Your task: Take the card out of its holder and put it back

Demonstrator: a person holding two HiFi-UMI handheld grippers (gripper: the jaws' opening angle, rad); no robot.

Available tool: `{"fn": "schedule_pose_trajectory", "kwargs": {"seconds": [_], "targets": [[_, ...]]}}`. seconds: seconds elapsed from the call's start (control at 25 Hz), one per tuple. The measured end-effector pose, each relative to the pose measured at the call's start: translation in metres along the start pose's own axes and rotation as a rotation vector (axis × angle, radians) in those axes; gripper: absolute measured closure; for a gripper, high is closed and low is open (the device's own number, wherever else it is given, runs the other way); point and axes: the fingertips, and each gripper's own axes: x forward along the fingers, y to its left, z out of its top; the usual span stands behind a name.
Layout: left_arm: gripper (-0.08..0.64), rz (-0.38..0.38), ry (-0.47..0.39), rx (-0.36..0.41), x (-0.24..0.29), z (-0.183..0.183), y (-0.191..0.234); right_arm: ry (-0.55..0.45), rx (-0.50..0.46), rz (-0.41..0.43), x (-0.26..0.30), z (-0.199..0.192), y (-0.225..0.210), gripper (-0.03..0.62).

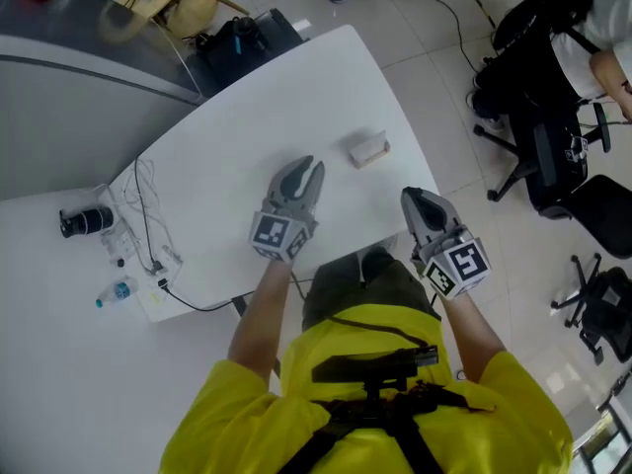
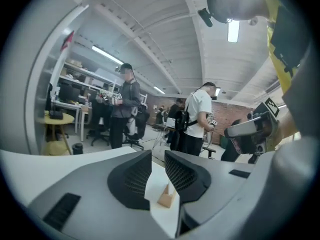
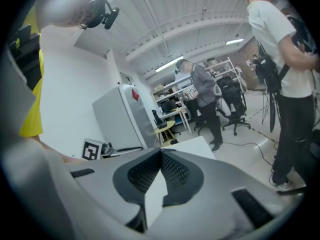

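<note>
Near the right edge of the flat white table [image 1: 247, 126], a small tan wooden holder [image 1: 373, 155] is sitting with a little white paper card [image 1: 366, 144] standing up in it. It is sitting just ahead of the two claws, with bare table all around it.

The left grey claw [image 1: 308, 170] is pointing at the holder. Its jaws are standing a little way apart, and it is holding nothing. The right grey claw [image 1: 416, 197] is hovering by the near edge with its jaws pressed together, and it is holding nothing too.

The card is probably very light and thin, so it may bend if it is squeezed hard or pulled sideways. Pinching its top edge softly and lifting straight up looks best. The holder is looking light too, so it may slide or tip over. The other claw could be holding it down by its low wooden sides.
</note>
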Motion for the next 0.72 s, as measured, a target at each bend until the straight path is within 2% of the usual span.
{"fn": "schedule_pose_trajectory", "kwargs": {"seconds": [0.16, 0.32, 0.56, 0.72], "targets": [[0.488, 0.175, -0.003, 0.038, -0.08, 0.057, -0.01, -0.041, -0.038, 0.02, -0.014, 0.043, 0.029, 0.588], [0.488, 0.304, -0.116, 0.037, -0.139, 0.112, -0.005, -0.113, -0.115, 0.057, -0.003, 0.085, 0.046, 0.589], [0.489, 0.433, -0.188, 0.048, -0.195, 0.148, 0.012, -0.159, -0.174, 0.094, 0.004, 0.113, 0.076, 0.589], [0.489, 0.446, -0.21, 0.064, -0.209, 0.149, 0.013, -0.167, -0.211, 0.127, 0.01, 0.121, 0.097, 0.589]]}}
